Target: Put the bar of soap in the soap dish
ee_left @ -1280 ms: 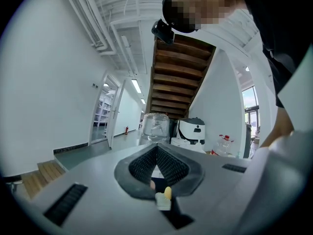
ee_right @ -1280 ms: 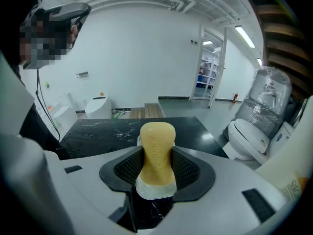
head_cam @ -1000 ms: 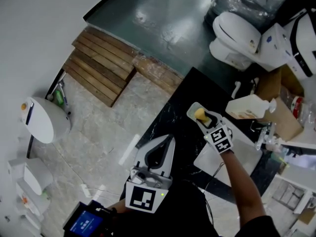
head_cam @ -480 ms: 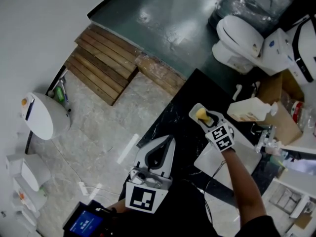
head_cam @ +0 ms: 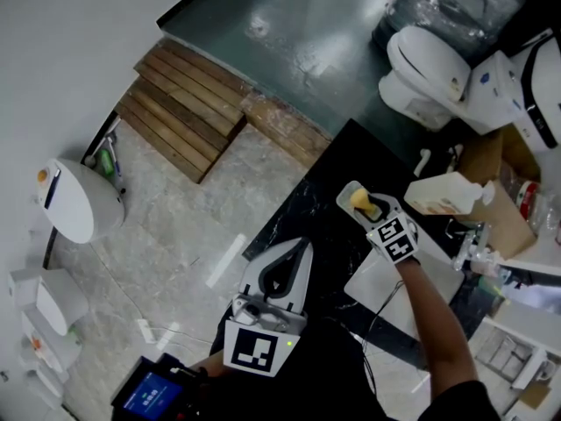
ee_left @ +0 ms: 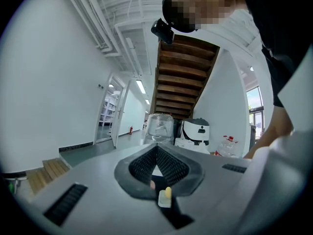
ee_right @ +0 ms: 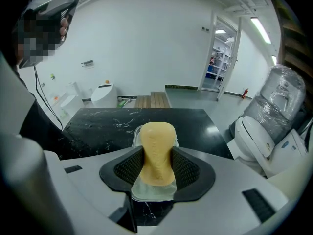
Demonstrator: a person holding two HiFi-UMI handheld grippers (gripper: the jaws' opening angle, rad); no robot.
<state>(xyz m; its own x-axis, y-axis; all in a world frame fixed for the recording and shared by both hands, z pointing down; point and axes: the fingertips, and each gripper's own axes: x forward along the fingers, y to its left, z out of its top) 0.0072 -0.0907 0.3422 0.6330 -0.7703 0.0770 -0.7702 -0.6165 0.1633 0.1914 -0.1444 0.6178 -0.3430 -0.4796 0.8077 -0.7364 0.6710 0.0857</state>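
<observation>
A yellow bar of soap (ee_right: 156,148) stands upright between the pads of my right gripper (ee_right: 156,164), which is shut on it. Directly under it a pale soap dish (ee_right: 152,191) sits on the black marble counter (ee_right: 107,119). Whether the soap touches the dish cannot be told. In the head view the soap (head_cam: 358,200) and right gripper (head_cam: 369,207) are over the dish (head_cam: 345,198) near the counter's far end. My left gripper (head_cam: 304,246) hangs near my body, shut with nothing in it. Past its jaws the left gripper view shows the soap (ee_left: 167,192).
A white plastic bottle (head_cam: 443,191) lies to the right of the dish, next to a cardboard box (head_cam: 497,178). A white slab (head_cam: 396,281) lies under my right forearm. On the floor beyond the counter (head_cam: 320,202) are a toilet (head_cam: 429,64) and wooden boards (head_cam: 184,117).
Almost nothing: the right gripper keeps the soap over the dish, and only the head view shifts slightly. The left gripper stays where it was.
</observation>
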